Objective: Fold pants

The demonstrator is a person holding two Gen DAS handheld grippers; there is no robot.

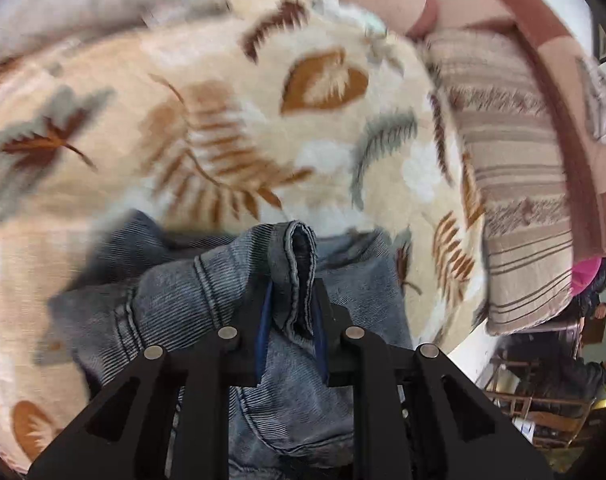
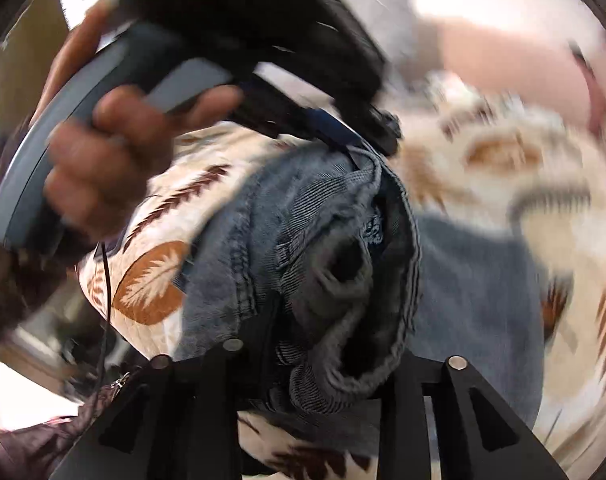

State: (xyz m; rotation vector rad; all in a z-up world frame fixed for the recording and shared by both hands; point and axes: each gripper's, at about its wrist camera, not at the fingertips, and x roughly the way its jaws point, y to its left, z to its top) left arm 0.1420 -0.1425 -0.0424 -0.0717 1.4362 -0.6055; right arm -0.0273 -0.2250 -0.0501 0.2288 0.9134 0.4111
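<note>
Looking along the left claw (image 1: 291, 312), the left wrist view shows its two black fingers (image 1: 323, 320) clamped on a rolled, stitched edge of the blue denim pants (image 1: 207, 292), which stands up in a narrow loop between them. The rest of the denim bunches to the left and below the fingers, lying over a cream fleece blanket (image 1: 223, 120) printed with brown and grey leaves. To the right of the blanket sits a striped beige cushion (image 1: 515, 184), touching the blanket's edge, and beyond it runs a pink and brown padded bed frame (image 1: 559, 80). A dark wooden chair (image 1: 543, 400) shows at the lower right, well apart from the bed.

In the right wrist view, the right claw (image 2: 327, 344) is closed on a thick fold of the pants (image 2: 263, 232), with the grey inner lining of the waistband bulging out between its fingers. At the top left, the person's left hand (image 2: 103, 168) grips the grey handle of the other device, and the left claw (image 2: 343, 136) pinches the far end of the same denim edge, so the cloth hangs between the two claws above the blanket (image 2: 503, 184). More denim lies flat on the blanket to the right. Much of this view is blurred.
</note>
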